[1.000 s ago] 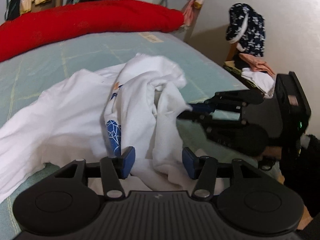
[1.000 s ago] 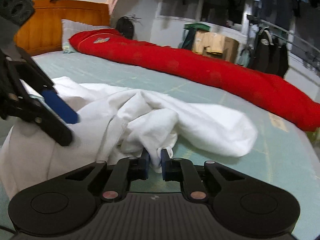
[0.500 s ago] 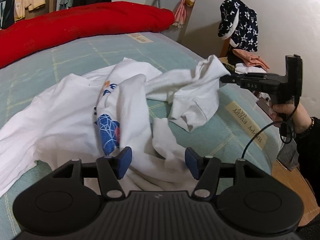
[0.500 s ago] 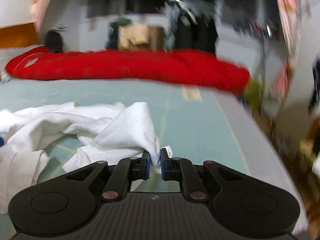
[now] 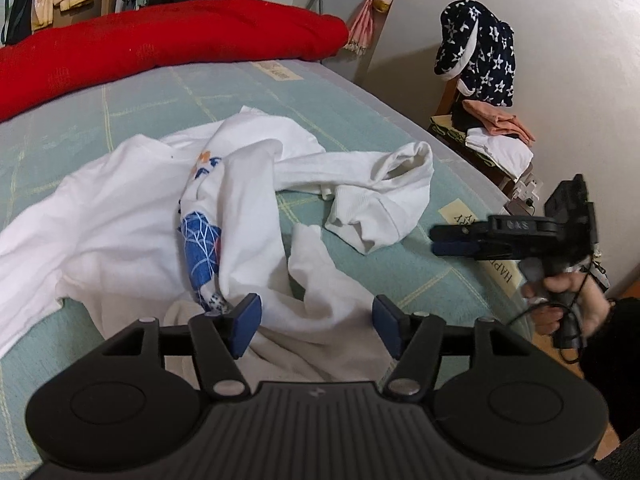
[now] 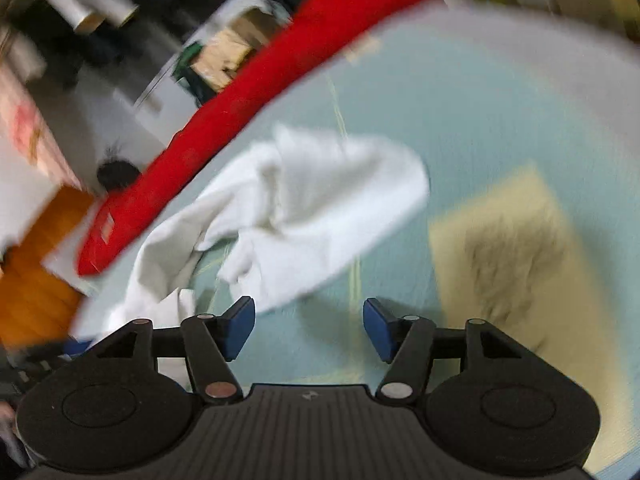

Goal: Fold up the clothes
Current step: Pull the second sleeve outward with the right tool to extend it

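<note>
Fingers of the left gripper spread over the crumpled white shirt at frame centre; right gripper fingers likewise spread, holding nothing, above the bed.

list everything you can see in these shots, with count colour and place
t-shirt: 1, white with blue and orange print, crumpled on the bed, one sleeve stretched toward the right edge
bed cover: 1, pale green with a light grid, under the shirt
bolster: 1, red, along the far side of the bed
starred garment: 1, navy with white stars, draped over a chair by the wall
folded clothes: a small pile, peach and white, below it
left gripper: 1, black with blue pads, open over the shirt
right gripper: 1, black with blue pads, open, empty
hand: 1, holding the right gripper
</note>
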Demonstrator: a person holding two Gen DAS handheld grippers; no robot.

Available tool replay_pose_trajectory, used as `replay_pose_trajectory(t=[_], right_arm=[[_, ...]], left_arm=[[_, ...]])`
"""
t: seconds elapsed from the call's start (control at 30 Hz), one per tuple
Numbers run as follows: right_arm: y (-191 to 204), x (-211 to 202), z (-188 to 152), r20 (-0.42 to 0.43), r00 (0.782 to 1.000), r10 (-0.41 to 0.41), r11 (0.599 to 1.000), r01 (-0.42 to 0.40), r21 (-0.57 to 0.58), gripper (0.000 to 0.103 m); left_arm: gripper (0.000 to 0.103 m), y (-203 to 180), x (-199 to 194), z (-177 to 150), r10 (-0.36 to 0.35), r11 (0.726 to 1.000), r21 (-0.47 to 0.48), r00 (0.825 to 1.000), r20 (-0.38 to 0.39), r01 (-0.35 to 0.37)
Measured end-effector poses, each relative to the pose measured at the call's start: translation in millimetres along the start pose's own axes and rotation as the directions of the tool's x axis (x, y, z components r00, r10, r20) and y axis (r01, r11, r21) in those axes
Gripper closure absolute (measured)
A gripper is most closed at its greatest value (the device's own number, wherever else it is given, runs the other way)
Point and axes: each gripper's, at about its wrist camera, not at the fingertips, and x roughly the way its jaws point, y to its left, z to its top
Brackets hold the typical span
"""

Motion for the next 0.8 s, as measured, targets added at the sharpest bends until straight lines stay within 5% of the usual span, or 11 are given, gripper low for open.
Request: replay_pose_trajectory(t=[0.23, 0.37, 0.47, 0.5, 0.53, 0.8], right_arm=[[-5.0, 40.2, 18.5, 0.091, 0.995, 0.034, 0.983, -0.050, 0.178, 0.034], [7.5, 57.7, 20.4, 0.123, 0.992, -0.008, 0.992, -0.008, 0.126, 0.034], [17.5, 55.7, 11.5, 0.124, 0.989, -0.080, 0.997, 0.081, -0.005, 0.059], [16.7, 52.7, 8.5, 0.123, 0.986, -0.111, 0.993, 0.116, -0.037, 0.085], [14.5, 49.8, 6.3, 0.123, 0.984, -0.132, 0.989, 0.139, -0.056, 0.098], [27.6, 11.2, 17.4, 0.189, 0.966, -0.177, 0.965, 0.208, -0.159, 0.099]], left_arm=[[0.041, 5.0, 10.3, -3.2, -0.011, 0.999, -0.033, 1.000, -0.018, 0.011], [0.041, 5.2, 12.7, -3.1, -0.011, 0.999, -0.037, 1.000, -0.024, 0.010], [0.041, 5.6, 9.4, -4.1, -0.012, 0.999, -0.038, 1.000, -0.022, 0.011], [0.041, 5.9, 8.4, -4.8, -0.011, 0.999, -0.037, 1.000, -0.021, 0.011], [0.041, 6.2, 7.3, -5.4, -0.011, 0.999, -0.038, 1.000, -0.020, 0.010], [0.041, 5.7, -2.9, -7.0, 0.006, 1.000, -0.031, 1.000, -0.010, -0.007]])
